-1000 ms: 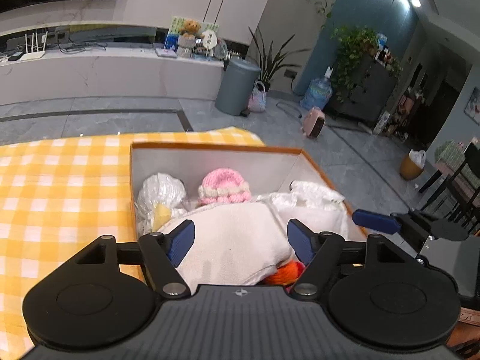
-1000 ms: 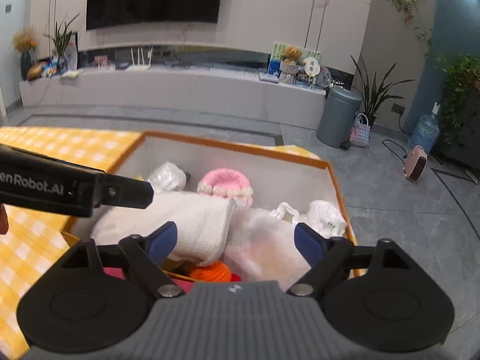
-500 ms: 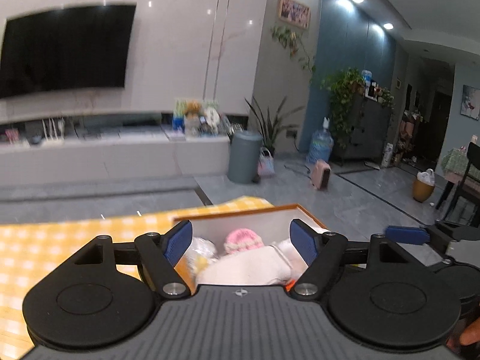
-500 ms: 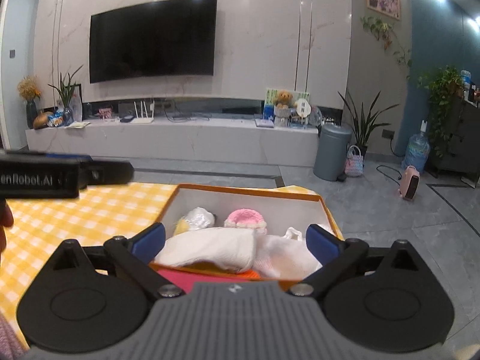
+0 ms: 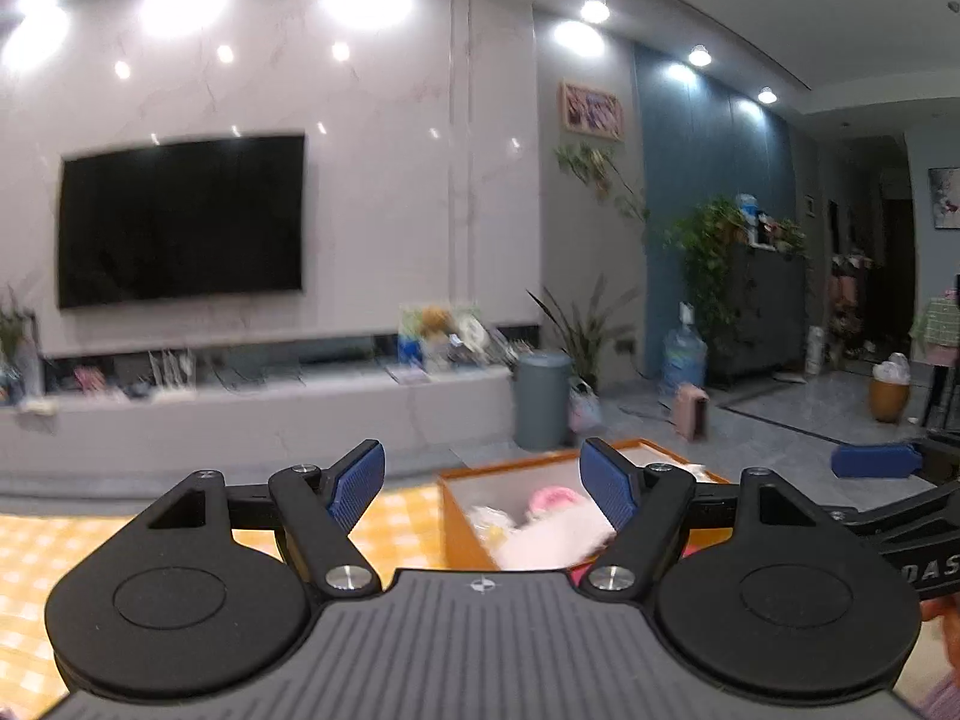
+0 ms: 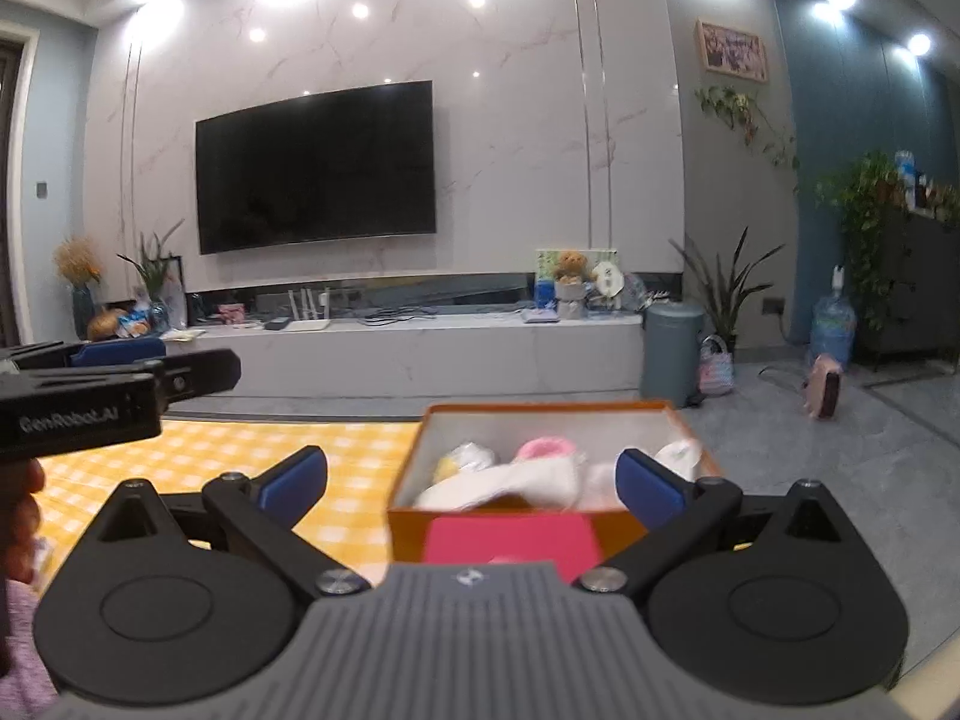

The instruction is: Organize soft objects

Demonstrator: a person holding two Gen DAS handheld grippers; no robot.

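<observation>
Orange box point(image 6: 510, 525) of woolly soft things, both grippers' ribbed fingers point(image 6: 294, 477) wide, empty.

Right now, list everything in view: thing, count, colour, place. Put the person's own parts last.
box: one, orange, on the tablecloth's right end
knitted hat: one, pink, in the box
towel: one, white, folded in the box
tablecloth: one, yellow checked, under the box
television: one, black, on the wall
teddy bear: one, brown, on the low white shelf
bin: one, grey, on the floor
water bottle: one, blue, by the plants
left gripper: jaws open, empty, blue pads
right gripper: jaws open, empty, blue pads
hand: one, at the left edge of the right wrist view
</observation>
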